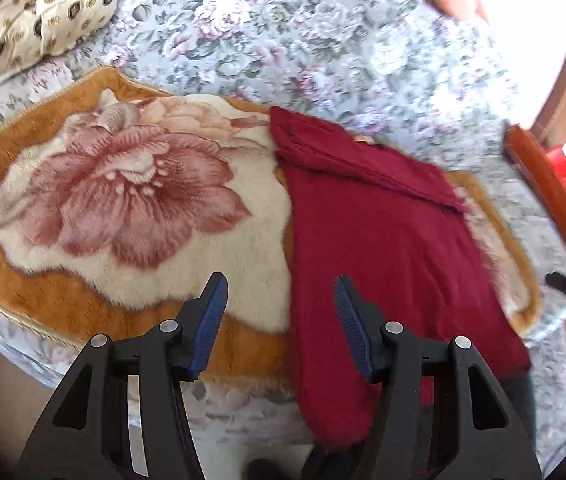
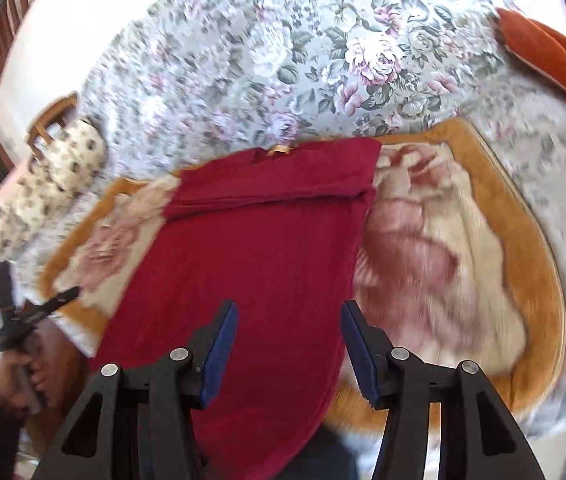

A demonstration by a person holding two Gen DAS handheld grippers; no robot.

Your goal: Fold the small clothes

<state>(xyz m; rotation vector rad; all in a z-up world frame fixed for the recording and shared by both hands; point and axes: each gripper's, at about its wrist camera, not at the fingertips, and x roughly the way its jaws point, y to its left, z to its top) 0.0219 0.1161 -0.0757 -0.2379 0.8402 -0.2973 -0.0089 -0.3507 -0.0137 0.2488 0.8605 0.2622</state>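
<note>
Left gripper (image 1: 281, 300) held above the bed with jaws roughly half apart and nothing between the blue pads (image 1: 213, 320); past the tip of its right-hand finger, and running on beneath that finger toward the camera, a dark red garment (image 1: 383, 248) lying flat, folded lengthwise into a long strip with a narrower folded band across its far end. Ahead of the left-hand finger and between the two tips, a plush mat (image 1: 131, 184) with a big pink flower on cream and a tan border, spread under the garment. Far beyond the jaws, a floral bedspread (image 1: 283, 32); off to the far left, a cream patterned cushion (image 1: 39, 20). Right gripper (image 2: 289, 328) likewise about half open and gripping nothing, hovering directly over the same garment (image 2: 251, 264), red cloth filling the gap between its fingers and stretching away ahead to a small tan label at the far edge. To the right of its right-hand finger, the mat (image 2: 443, 248); to the far left of its left-hand finger, low in the frame, the other gripper in a hand (image 2: 23, 376), blurred. At the upper right, well beyond the jaws, an orange cushion (image 2: 555, 56).
</note>
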